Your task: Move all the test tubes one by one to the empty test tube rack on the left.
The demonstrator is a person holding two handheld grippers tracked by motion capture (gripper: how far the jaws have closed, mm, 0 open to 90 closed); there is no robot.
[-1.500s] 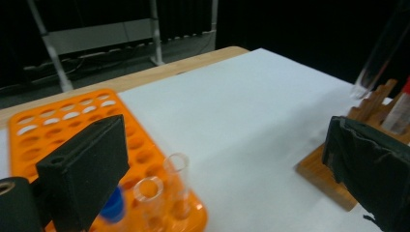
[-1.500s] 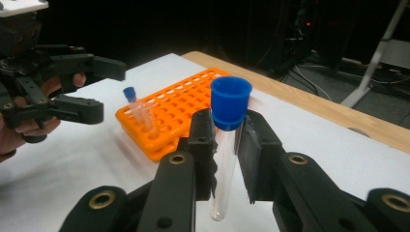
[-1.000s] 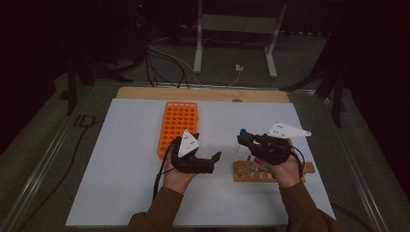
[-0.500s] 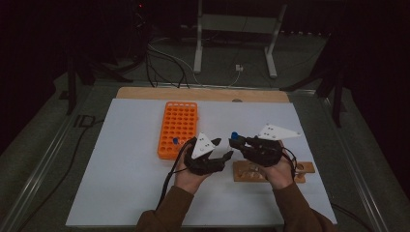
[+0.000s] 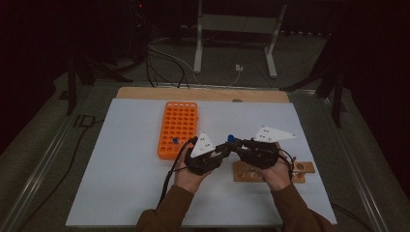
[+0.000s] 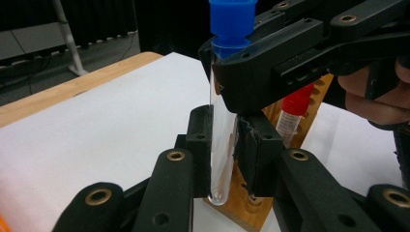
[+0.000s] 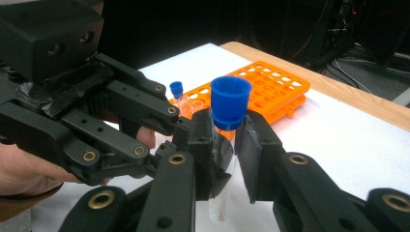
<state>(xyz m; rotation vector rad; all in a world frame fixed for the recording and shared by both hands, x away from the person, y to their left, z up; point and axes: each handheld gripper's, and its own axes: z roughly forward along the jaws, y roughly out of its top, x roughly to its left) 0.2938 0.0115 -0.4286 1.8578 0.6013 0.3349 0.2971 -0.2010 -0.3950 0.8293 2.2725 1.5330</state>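
— Two grippers on one tube? Tell me how they sit.

— Yes. The blue-capped tube (image 5: 231, 140) hangs in the air between the hands, above the white mat (image 5: 125, 193) and just left of the wooden rack (image 5: 304, 169). The right gripper (image 7: 227, 159) pinches it high, just under the cap. The left gripper (image 6: 223, 150) has just been closing, and its pads now press the glass lower down, near the rounded bottom.

— So both are clamped on it?

— Both, from opposite sides, upright tube between them. In the left gripper view the right gripper's jaws cross directly over the left one's.

— What crowds them?

— The wooden rack lies right under and beside the tube's bottom; a red-capped tube (image 6: 295, 113) stands in it just behind. The orange rack (image 5: 179, 128) sits to the left, near but apart, with a second blue-capped tube (image 5: 175, 141) in a near-corner hole.

— And free room?

— Wide bare mat to the left and toward the person. The mat's far edge meets a wooden strip (image 5: 203, 94), well apart from the hands.
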